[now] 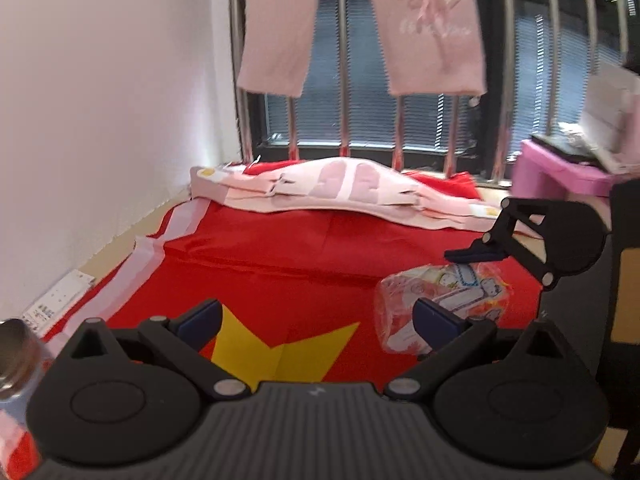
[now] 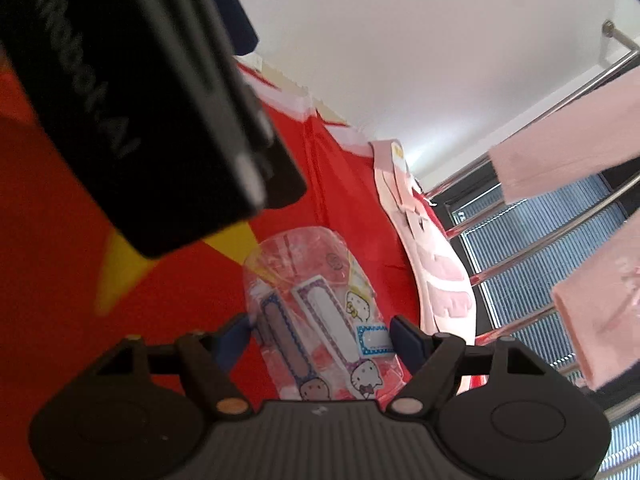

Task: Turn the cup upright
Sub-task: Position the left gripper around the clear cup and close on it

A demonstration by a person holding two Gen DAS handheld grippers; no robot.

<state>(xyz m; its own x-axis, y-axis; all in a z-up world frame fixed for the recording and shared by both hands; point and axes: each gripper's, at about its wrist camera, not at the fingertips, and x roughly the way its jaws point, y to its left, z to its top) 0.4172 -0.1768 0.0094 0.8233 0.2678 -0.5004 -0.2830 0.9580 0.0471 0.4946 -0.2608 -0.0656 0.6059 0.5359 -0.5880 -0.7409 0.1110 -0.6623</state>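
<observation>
A clear plastic cup [image 1: 442,300] with cartoon stickers lies on its side on the red cloth [image 1: 280,256] at the right. My left gripper [image 1: 320,320] is open and empty, low over the cloth, left of the cup. My right gripper [image 2: 322,334] is rolled sideways, and its blue fingers [image 2: 406,338] sit on both sides of the cup [image 2: 320,312], touching or nearly touching its walls. In the left wrist view one right finger [image 1: 476,254] shows above the cup. The left gripper's black body [image 2: 140,100] fills the upper left of the right wrist view.
A pink folded cloth [image 1: 340,192] lies at the far edge of the red cloth. Pink garments [image 1: 360,28] hang on metal window bars [image 1: 344,120]. A pink stool [image 1: 560,172] stands at the right, a white wall [image 1: 100,100] at the left, a metal lid [image 1: 16,352] at bottom left.
</observation>
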